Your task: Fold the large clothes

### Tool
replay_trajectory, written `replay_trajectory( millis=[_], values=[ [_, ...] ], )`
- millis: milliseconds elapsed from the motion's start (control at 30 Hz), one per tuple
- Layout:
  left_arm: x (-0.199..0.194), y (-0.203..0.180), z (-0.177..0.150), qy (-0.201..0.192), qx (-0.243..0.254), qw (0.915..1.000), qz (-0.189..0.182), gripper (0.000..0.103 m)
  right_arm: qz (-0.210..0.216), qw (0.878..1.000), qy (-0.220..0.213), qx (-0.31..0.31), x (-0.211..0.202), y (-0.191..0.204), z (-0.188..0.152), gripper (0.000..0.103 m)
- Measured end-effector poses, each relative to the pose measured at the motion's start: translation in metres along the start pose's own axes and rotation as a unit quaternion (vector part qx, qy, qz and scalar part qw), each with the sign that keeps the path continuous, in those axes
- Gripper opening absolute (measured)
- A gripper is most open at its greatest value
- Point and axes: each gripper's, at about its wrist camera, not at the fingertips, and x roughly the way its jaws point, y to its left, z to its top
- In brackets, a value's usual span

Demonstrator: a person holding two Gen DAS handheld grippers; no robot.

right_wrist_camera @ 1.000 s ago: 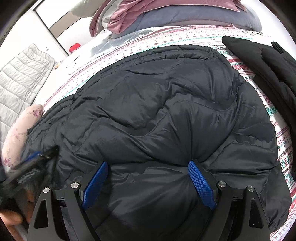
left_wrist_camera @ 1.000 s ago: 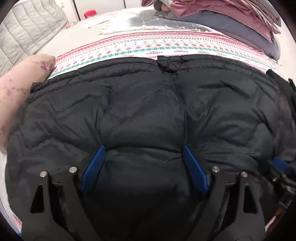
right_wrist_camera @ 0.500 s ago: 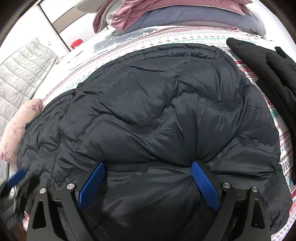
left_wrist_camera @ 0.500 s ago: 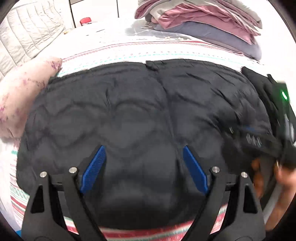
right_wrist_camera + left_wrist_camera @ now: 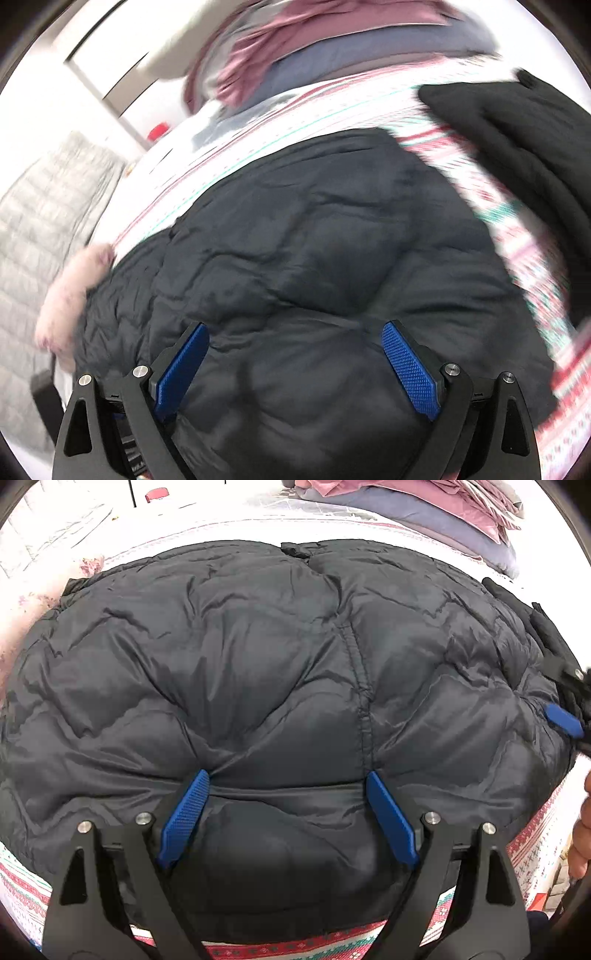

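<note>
A black quilted puffer jacket [image 5: 280,672] lies in a puffy bundle on a patterned bedspread [image 5: 280,949]. My left gripper [image 5: 286,775] is open, and its blue fingertips [image 5: 184,812] dent the jacket's near part with nothing pinched between them. The right gripper [image 5: 295,326] hangs open over the jacket's [image 5: 314,240] near right part; this view is blurred by motion. In the left wrist view one blue pad of the right gripper [image 5: 563,720] shows at the jacket's right edge, with a hand [image 5: 581,834] below it.
A second black garment [image 5: 517,147] lies to the right on the bedspread [image 5: 517,229]. A pink pillow [image 5: 70,288] sits at the jacket's left. A stack of folded pink and blue-grey clothes [image 5: 443,506] is at the back. A grey quilted piece [image 5: 44,206] stands far left.
The left gripper has shifted over the jacket, now showing its near hem. The right gripper has opened a little wider, risen and rolled, blurring its view.
</note>
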Motion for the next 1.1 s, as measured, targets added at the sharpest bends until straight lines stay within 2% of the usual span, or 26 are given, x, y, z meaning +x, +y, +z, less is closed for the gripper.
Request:
replay_trajectory(
  millis=[100,167,233,333,467,500,600,667,767,1033,1100],
  values=[
    [0.000,0.002,0.001,0.001,-0.005,1.0000,-0.007,0.087,-0.028,0.996,-0.044,0.071,-0.033,-0.039,-0.010,0.096],
    [0.001,0.003,0.001,-0.002,-0.004,1.0000,-0.008,0.087,-0.046,0.992,-0.070,0.093,-0.051,-0.057,-0.016,0.096],
    [0.000,0.003,0.000,-0.005,0.000,1.0000,-0.007,0.087,-0.042,0.991,-0.071,0.107,-0.059,-0.068,-0.021,0.096],
    [0.000,0.005,-0.002,-0.006,-0.002,0.9999,-0.010,0.087,-0.019,0.988,-0.045,0.149,-0.058,-0.091,-0.038,0.096],
    [0.000,0.007,-0.002,-0.006,-0.003,0.9999,-0.012,0.087,0.038,0.968,0.011,0.249,-0.039,-0.129,-0.059,0.096],
    [-0.001,0.007,-0.003,-0.005,-0.005,0.9999,-0.013,0.087,0.053,0.965,0.018,0.257,-0.034,-0.132,-0.061,0.096],
    [-0.002,0.008,-0.003,-0.006,-0.008,0.9998,-0.017,0.087,0.059,0.970,0.012,0.236,-0.029,-0.123,-0.057,0.096],
    [-0.002,0.009,-0.004,-0.006,-0.008,0.9998,-0.020,0.087,0.082,0.971,0.016,0.222,-0.022,-0.115,-0.055,0.096],
    [-0.002,0.008,-0.004,-0.007,-0.008,0.9997,-0.021,0.087,0.142,0.957,0.035,0.253,-0.002,-0.108,-0.058,0.096],
    [-0.002,0.009,-0.004,-0.007,-0.004,0.9996,-0.026,0.087,0.132,0.955,0.000,0.267,0.016,-0.093,-0.045,0.096],
    [-0.003,0.009,-0.004,-0.007,-0.004,0.9997,-0.025,0.087,0.137,0.954,-0.010,0.266,0.016,-0.090,-0.042,0.094]
  ],
)
